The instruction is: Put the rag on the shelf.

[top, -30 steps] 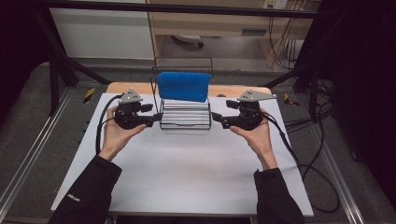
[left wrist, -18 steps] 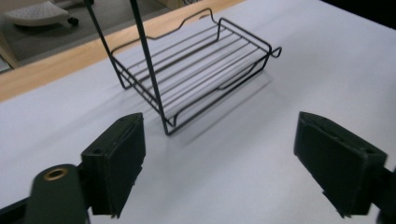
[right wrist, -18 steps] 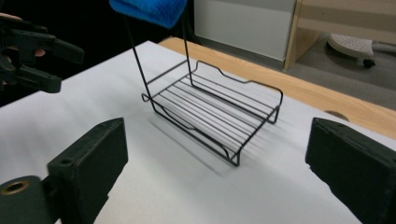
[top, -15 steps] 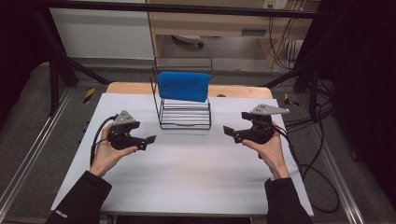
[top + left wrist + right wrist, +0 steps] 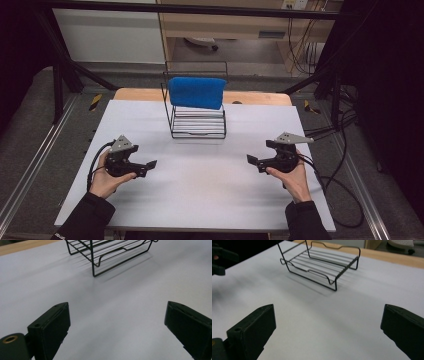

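Wire rack [image 5: 198, 120] — black, at the far middle of the white worktop [image 5: 200, 200], blue cloth [image 5: 196, 92] draped over its top rail. Left gripper [image 5: 145, 167], right gripper [image 5: 254, 162] — near side, well apart from rack; fingers spread wide, holding nothing.

I hold my left gripper [image 5: 146, 166] near the table's left edge and my right gripper [image 5: 254, 162] near its right edge, jaws spread wide.

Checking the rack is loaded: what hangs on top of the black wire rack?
A blue folded cloth drapes over the black wire rack's top rail; its lower shelf looks bare.
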